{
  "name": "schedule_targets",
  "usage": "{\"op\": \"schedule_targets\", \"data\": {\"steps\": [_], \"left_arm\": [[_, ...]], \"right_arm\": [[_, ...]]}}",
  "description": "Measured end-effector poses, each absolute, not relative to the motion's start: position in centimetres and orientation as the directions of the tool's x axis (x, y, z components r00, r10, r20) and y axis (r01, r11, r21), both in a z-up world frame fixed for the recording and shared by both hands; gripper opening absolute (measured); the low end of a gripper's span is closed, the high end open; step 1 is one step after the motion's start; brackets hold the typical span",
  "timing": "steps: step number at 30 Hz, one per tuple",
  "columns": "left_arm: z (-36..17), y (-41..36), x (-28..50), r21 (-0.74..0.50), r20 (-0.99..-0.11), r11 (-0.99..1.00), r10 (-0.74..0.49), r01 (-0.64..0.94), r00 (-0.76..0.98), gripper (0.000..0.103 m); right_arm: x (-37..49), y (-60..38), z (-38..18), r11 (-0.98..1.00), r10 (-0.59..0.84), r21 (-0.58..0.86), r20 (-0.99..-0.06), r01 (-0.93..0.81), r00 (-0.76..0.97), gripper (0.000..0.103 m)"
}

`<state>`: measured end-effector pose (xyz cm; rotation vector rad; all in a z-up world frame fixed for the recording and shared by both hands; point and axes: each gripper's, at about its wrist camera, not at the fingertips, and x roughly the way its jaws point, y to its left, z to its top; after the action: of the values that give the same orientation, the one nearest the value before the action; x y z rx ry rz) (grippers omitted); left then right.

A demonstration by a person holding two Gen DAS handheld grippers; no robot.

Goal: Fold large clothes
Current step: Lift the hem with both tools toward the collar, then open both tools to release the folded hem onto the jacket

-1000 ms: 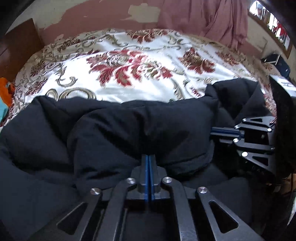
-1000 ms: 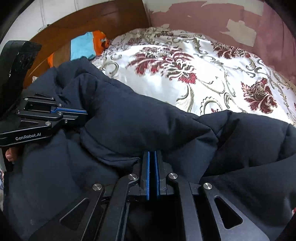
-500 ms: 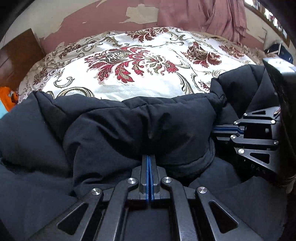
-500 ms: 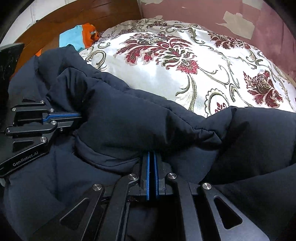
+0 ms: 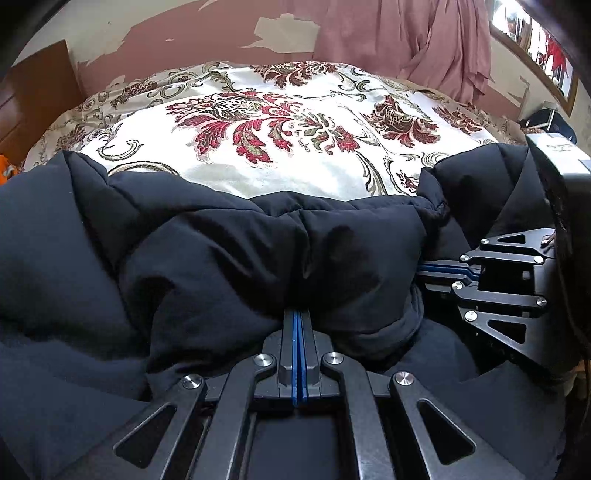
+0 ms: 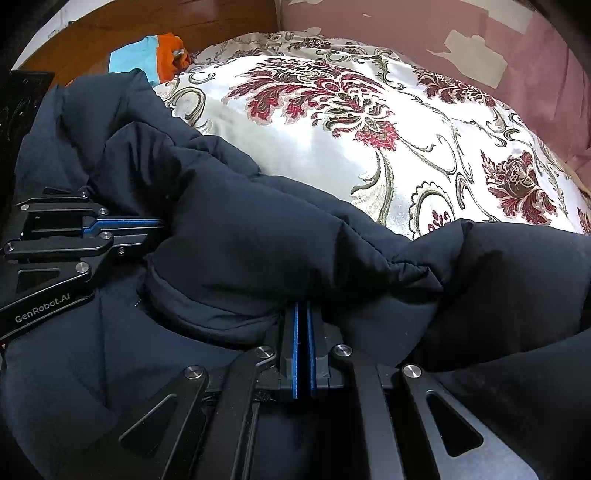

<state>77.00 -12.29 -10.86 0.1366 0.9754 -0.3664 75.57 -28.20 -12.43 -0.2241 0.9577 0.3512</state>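
A large dark navy puffy jacket (image 5: 229,258) lies bunched on the near side of the bed. My left gripper (image 5: 297,314) is shut on a thick folded edge of it, and the fabric covers the fingertips. In the same view my right gripper (image 5: 424,267) comes in from the right, its blue pads pressed into that fold. The right wrist view shows the jacket (image 6: 258,240) again, with my right gripper (image 6: 303,306) shut on its rolled hem. My left gripper (image 6: 159,225) bites into the fold from the left.
A white bedspread (image 5: 280,147) with red flowers covers the bed beyond the jacket. An orange and blue cloth (image 6: 155,55) lies by the wooden headboard (image 6: 184,18). A pink curtain (image 5: 406,33) hangs against the peeling wall.
Both grippers have sunk a little toward the bed, carrying the pinched jacket fold with them. Both stay shut on it.
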Motion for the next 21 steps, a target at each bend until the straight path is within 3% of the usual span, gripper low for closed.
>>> {"op": "schedule_targets", "data": {"steps": [5, 11, 14, 18, 21], "left_arm": [[-10.8, -12.0, 76.8, -0.082, -0.813, 0.928, -0.273, 0.363, 0.514, 0.004], [-9.8, -9.8, 75.0, -0.241, -0.724, 0.894, -0.425, 0.379, 0.543, 0.004], [-9.5, -8.8, 74.0, -0.296, -0.684, 0.877, -0.472, 0.379, 0.556, 0.004], [-9.0, -6.7, 72.5, -0.398, -0.584, 0.837, -0.547, 0.375, 0.6, 0.004], [-8.6, -4.5, 71.7, -0.505, -0.46, 0.774, -0.616, 0.383, 0.639, 0.006]], "right_arm": [[75.0, -29.0, -12.4, 0.922, 0.222, -0.009, -0.805, -0.386, 0.55, 0.004], [73.5, -29.8, -12.1, 0.933, 0.236, 0.006, -0.767, -0.36, 0.597, 0.005], [72.6, -29.4, -11.9, 0.944, 0.172, -0.053, -0.764, -0.326, 0.622, 0.005], [71.8, -28.5, -10.8, 0.951, 0.03, -0.168, -0.786, -0.259, 0.618, 0.009], [70.1, -28.7, -9.1, 0.96, -0.023, -0.188, -0.79, -0.207, 0.612, 0.021]]}}
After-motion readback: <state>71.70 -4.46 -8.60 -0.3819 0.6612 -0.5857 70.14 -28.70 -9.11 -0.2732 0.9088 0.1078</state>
